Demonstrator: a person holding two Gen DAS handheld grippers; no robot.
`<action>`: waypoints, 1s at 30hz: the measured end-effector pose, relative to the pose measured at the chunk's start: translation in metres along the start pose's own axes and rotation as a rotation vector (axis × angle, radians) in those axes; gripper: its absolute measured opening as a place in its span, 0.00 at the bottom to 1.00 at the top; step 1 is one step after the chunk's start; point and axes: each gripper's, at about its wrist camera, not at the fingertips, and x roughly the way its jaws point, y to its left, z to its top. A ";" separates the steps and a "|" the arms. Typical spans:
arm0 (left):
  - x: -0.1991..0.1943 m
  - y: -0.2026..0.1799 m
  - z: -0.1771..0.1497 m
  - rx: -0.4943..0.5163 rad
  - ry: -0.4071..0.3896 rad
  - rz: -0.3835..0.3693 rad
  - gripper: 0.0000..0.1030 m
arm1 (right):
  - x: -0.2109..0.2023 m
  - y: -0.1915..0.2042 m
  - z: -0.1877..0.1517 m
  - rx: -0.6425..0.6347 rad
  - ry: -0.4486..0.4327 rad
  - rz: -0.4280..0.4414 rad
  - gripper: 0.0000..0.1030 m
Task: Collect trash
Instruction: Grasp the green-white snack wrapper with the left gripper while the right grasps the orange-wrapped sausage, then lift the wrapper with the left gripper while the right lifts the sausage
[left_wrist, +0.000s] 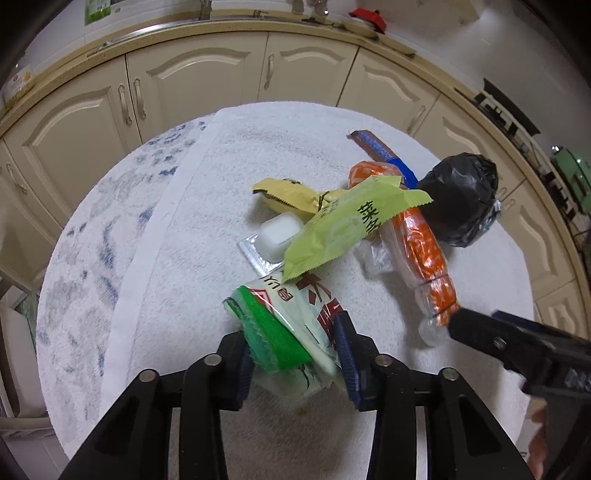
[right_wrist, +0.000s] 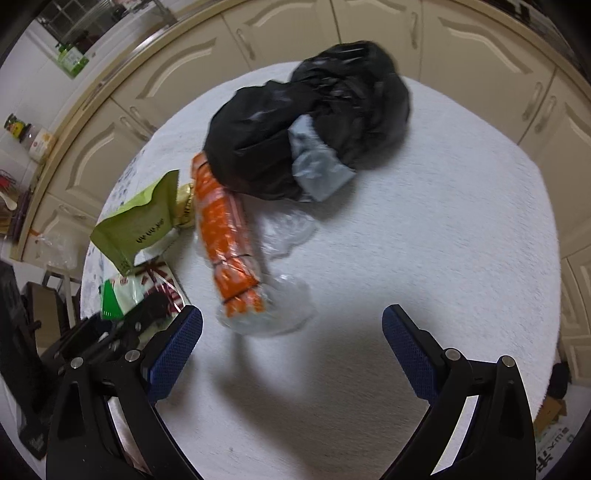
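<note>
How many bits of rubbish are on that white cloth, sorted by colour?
Green wrappers: 2, the green-and-white wrapper in the left gripper, and the lime wrapper
Yellow wrapper: 1
Orange sleeve: 1
Blue wrapper: 1
White tub: 1
Black bag: 1
Total: 7

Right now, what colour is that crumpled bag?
Black bag, clearest in the right wrist view.

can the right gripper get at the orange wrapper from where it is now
Probably yes. The right gripper is open, and the orange wrapper lies just ahead of its left finger on the white towel with nothing on its near end. Only the black bag covers its far end.
</note>
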 end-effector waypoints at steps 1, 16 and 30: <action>-0.002 0.004 0.000 -0.002 -0.004 -0.005 0.32 | 0.005 0.008 0.004 -0.013 0.006 0.003 0.96; -0.041 0.016 -0.024 0.010 -0.064 -0.037 0.22 | 0.017 0.037 -0.006 -0.046 -0.009 0.066 0.35; -0.107 0.003 -0.106 0.132 -0.071 -0.123 0.16 | -0.028 0.017 -0.114 -0.104 -0.031 0.068 0.34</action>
